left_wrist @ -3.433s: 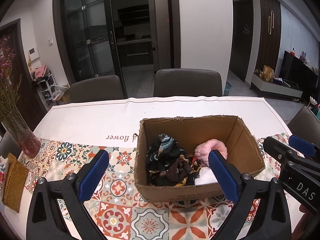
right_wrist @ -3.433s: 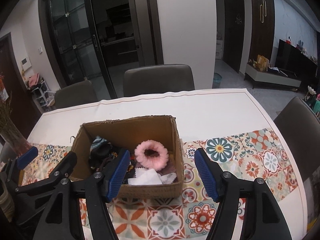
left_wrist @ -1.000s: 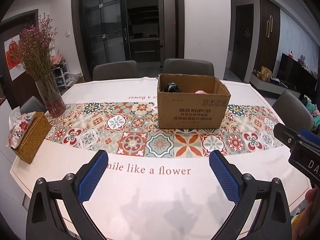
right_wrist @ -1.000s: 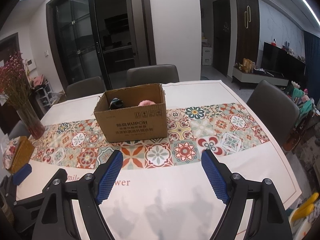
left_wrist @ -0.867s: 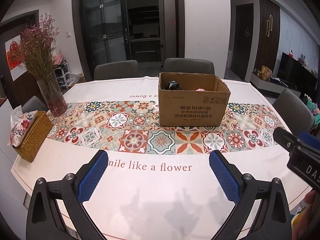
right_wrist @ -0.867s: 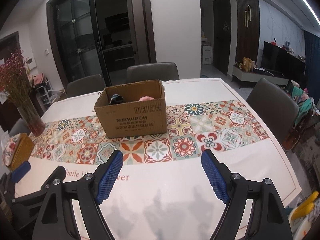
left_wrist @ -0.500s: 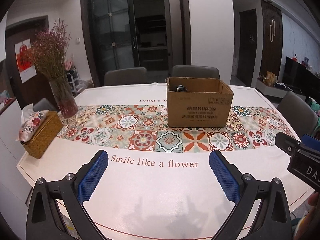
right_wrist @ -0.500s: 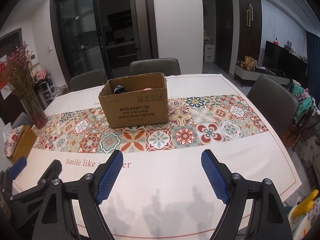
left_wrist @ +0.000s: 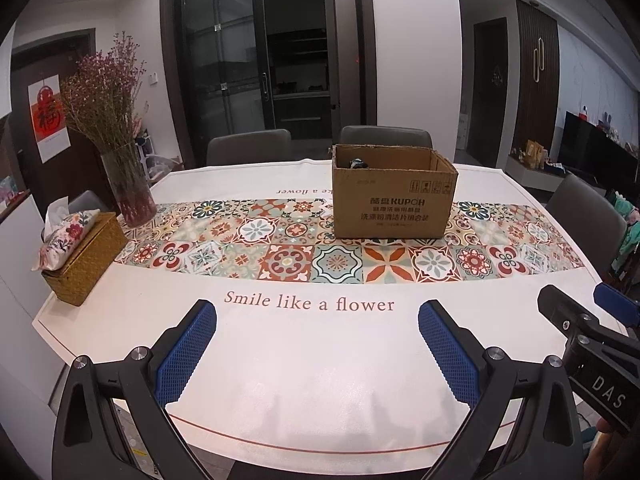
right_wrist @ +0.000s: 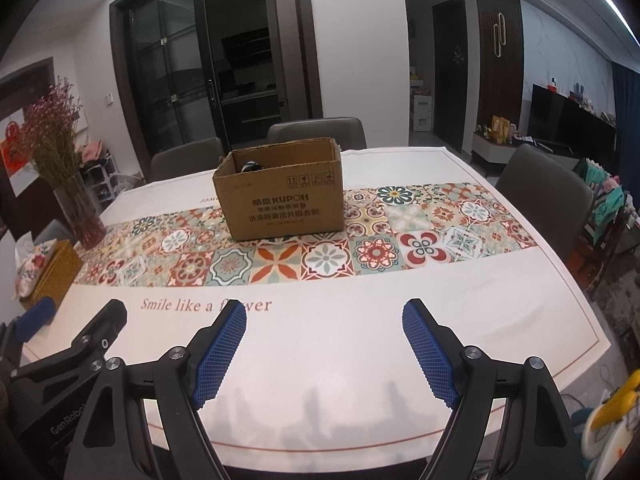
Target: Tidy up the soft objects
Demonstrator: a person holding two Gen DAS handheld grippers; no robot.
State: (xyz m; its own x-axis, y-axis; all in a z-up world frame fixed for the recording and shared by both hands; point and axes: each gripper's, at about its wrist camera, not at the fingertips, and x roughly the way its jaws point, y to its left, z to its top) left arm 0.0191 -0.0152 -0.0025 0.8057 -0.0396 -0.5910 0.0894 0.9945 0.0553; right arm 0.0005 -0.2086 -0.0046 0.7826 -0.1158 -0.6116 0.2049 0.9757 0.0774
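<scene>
A white-clothed table (left_wrist: 304, 380) with a patterned tile runner (left_wrist: 288, 258) across its middle carries a cardboard box (left_wrist: 394, 208) at centre-far, a flower vase (left_wrist: 130, 192) far left, and a woven tissue box (left_wrist: 80, 254) at its left edge.

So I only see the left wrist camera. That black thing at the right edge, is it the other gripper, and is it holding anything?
Observer: Yes. The right gripper is open, with only bare tablecloth between its jaws.
Operator: Anything off the table on that side?
Observer: A yellow and white plastic thing sits low by the near right corner; I cannot tell what it is.
Operator: Any lettering on my gripper's side?
Observer: The left gripper shows "GenRobo" on its body, cut off by the picture's edge.
</scene>
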